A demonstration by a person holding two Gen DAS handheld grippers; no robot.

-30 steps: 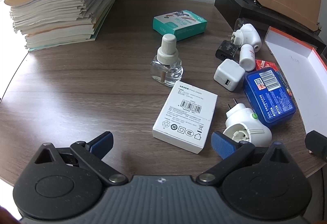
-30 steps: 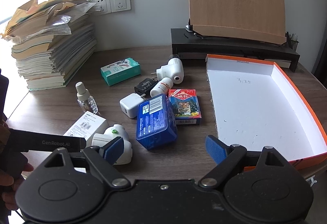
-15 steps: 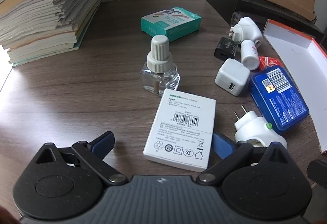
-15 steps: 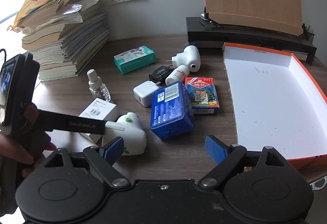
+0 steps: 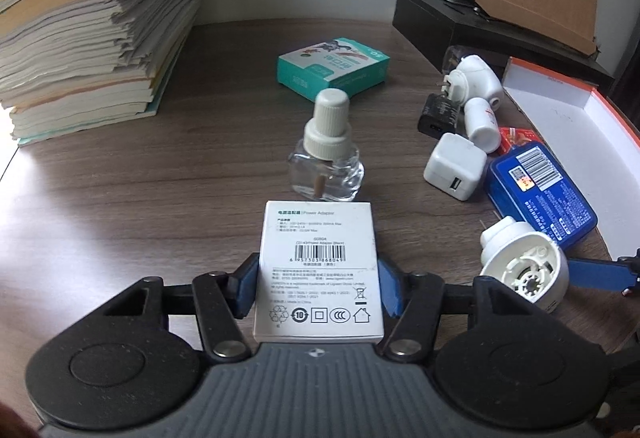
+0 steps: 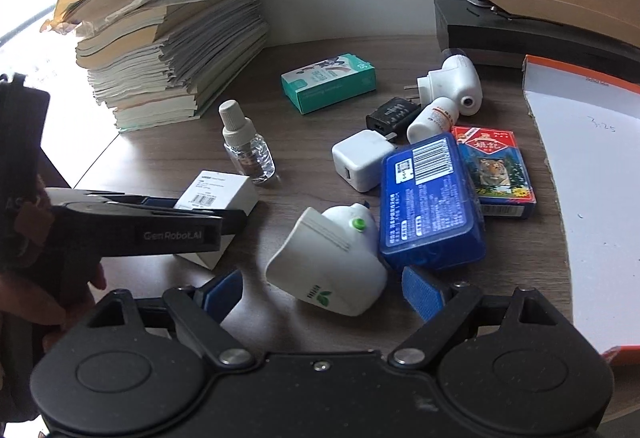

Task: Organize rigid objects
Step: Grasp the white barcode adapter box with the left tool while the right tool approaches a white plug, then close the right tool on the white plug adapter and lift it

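Note:
My left gripper (image 5: 318, 288) is shut on the white power adapter box (image 5: 318, 272); its blue pads press both long sides. The same box (image 6: 218, 198) shows in the right wrist view under the left gripper's fingers (image 6: 152, 230). My right gripper (image 6: 320, 292) is open, its fingers on either side of the white plug-in diffuser (image 6: 332, 262), which is tilted on the table. The diffuser (image 5: 524, 264) also shows in the left wrist view. The white tray with the orange rim (image 6: 600, 198) lies at the right.
On the wooden table: a clear bottle with white cap (image 5: 326, 154), teal box (image 5: 334, 68), white USB charger (image 5: 454, 166), black adapter (image 5: 438, 114), blue tin (image 6: 430, 198), card pack (image 6: 494, 170), another white diffuser (image 6: 452, 82), small white bottle (image 6: 432, 118). A paper stack (image 6: 168, 50) stands at left, a black stand (image 6: 532, 34) behind.
My left gripper moved forward and closed on the white box. My right gripper moved in around the white diffuser, which tipped and turned.

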